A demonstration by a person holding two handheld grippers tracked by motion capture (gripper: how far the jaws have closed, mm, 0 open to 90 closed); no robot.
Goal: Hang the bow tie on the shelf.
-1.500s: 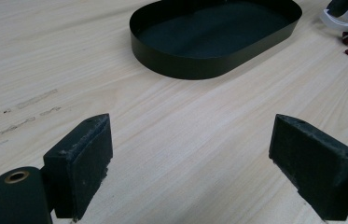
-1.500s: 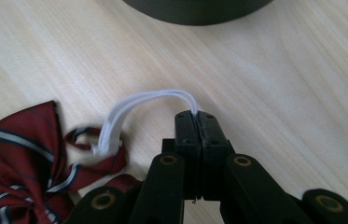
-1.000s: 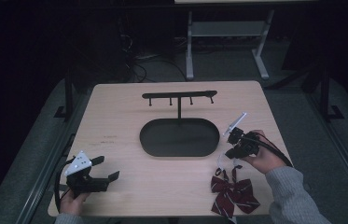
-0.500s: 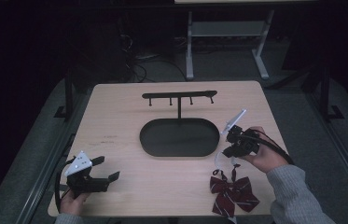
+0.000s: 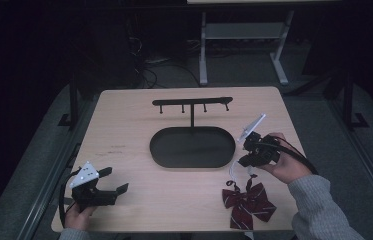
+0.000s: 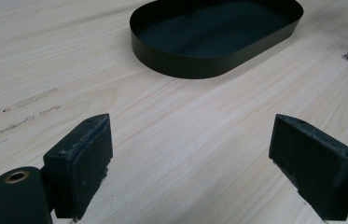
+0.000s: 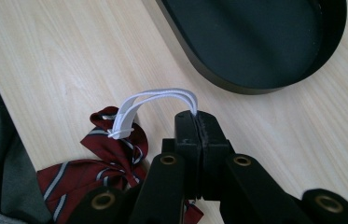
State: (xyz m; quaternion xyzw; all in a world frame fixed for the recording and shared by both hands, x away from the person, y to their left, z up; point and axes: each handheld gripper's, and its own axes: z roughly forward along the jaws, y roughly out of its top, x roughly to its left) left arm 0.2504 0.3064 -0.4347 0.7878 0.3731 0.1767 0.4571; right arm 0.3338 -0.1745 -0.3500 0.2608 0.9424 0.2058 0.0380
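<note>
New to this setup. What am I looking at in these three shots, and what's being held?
No robot here: a person holds a pair of hand-operated tongs in each hand at a wooden table. The high view looks down from above the person's side. The other two pictures come from cameras riding on each tool, looking along its black jaws.

On the table stand a black oval tray with a hook rack rising behind it, and a dark red striped bow tie near the front right.

The left tongs are wide open with nothing between the jaws. The right tongs are shut on the bow tie's white elastic loop; the bow itself lies on the table.
</note>
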